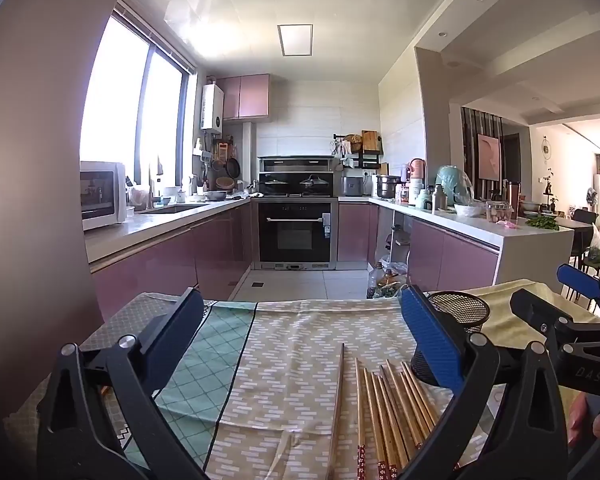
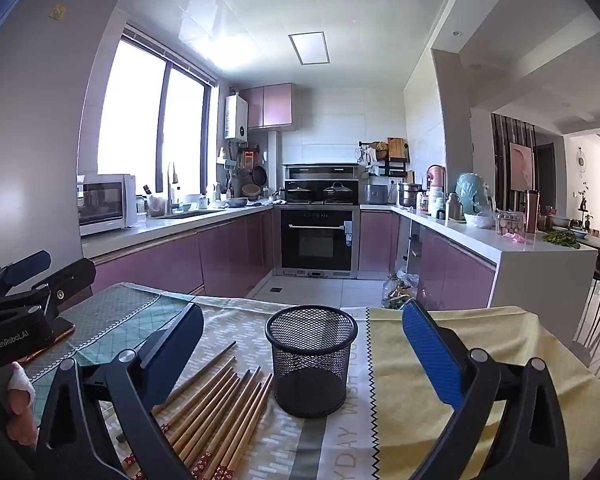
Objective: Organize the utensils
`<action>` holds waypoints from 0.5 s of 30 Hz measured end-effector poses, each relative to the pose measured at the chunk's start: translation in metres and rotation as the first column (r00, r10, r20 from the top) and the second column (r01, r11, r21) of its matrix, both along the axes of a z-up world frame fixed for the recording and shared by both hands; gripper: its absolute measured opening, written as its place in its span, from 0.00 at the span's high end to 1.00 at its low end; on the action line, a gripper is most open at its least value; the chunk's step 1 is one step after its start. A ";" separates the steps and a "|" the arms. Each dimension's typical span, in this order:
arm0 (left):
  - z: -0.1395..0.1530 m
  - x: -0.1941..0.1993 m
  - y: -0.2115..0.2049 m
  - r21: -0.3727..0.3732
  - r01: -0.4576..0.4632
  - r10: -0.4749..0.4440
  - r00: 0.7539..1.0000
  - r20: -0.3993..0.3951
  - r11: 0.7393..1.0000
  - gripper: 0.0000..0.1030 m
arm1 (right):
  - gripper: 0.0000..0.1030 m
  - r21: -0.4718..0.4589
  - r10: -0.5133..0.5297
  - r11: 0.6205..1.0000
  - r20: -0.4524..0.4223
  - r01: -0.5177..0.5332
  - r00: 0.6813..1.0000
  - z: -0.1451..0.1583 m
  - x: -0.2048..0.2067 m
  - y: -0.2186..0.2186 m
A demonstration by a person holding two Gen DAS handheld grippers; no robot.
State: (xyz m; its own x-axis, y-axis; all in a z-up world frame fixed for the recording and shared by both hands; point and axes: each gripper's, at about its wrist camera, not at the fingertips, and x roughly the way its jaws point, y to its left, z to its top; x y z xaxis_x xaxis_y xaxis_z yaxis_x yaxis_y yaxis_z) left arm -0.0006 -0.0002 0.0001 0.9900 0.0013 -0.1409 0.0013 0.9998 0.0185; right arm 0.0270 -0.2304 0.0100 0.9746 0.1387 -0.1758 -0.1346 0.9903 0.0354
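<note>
Wooden chopsticks [image 2: 216, 412] lie fanned left of mesh cup [image 2: 311, 364], axes pointing away; left gripper [image 1: 300, 340] nearer, both grippers wide open, empty.

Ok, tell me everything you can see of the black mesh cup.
The cup is a round holder of black wire mesh with a solid rim and base, metal by the look of it. It stands upright and empty on the cloth-covered table, over the seam between the patterned cloth and the yellow one. The chopsticks lie loose just to its left; whether they touch its base I cannot tell. Neither gripper touches it.
</note>
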 end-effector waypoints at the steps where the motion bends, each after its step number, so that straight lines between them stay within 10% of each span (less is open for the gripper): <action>1: 0.000 0.000 0.000 -0.002 0.000 0.000 1.000 0.000 1.000 0.06 | 0.06 -0.001 -0.001 1.000 0.003 0.001 1.000 0.000 0.000 0.000; 15: 0.005 -0.006 0.000 -0.009 -0.001 0.001 1.000 0.005 1.000 0.06 | 0.06 0.005 0.008 1.000 0.008 -0.008 1.000 0.004 -0.007 -0.005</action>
